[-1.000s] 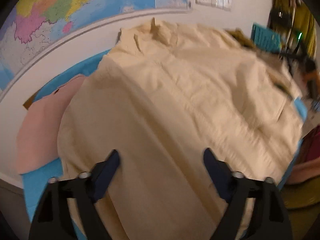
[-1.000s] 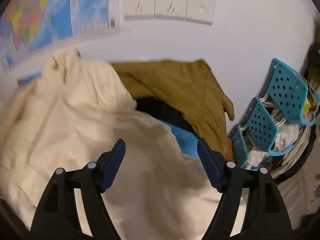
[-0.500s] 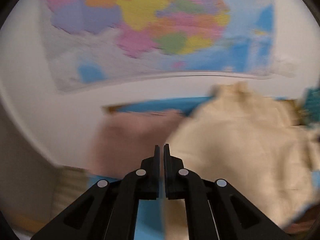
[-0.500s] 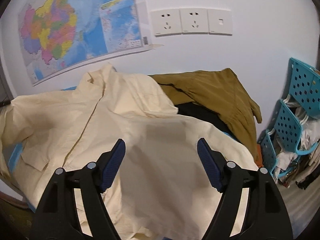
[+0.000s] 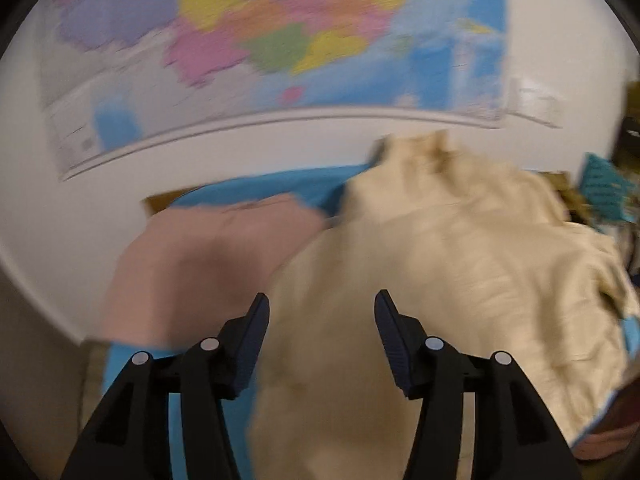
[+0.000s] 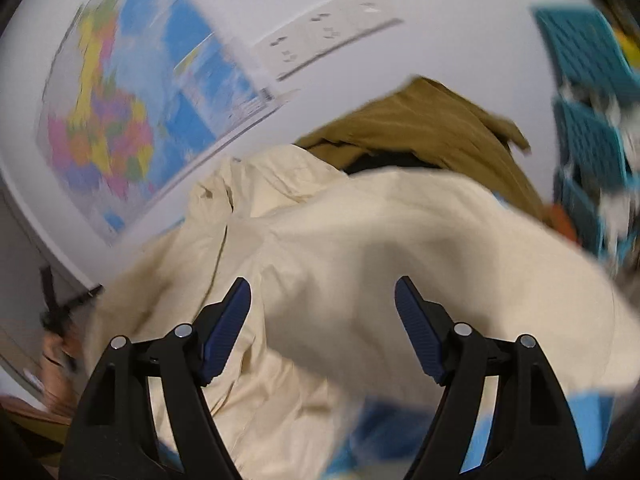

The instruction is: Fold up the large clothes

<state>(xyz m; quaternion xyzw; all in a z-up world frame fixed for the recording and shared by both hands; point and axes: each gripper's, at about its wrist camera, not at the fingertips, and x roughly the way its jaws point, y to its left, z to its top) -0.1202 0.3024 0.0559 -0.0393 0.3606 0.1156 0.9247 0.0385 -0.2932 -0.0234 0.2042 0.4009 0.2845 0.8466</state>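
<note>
left gripper [image 5: 321,312], pinched shut half a second ago, is opening with nothing between its jaws, right gripper [image 6: 322,300] wide and empty; cream jacket [image 5: 440,264] lies spread toward two o'clock on the blue table [image 5: 276,188], awaiting regrasp.

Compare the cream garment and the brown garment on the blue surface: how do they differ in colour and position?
The cream garment is pale and lies spread nearest the grippers; the brown garment is dark olive-brown and lies behind it against the wall. The cream one takes up far more of the view. Both are rumpled, unfolded clothes.
</note>
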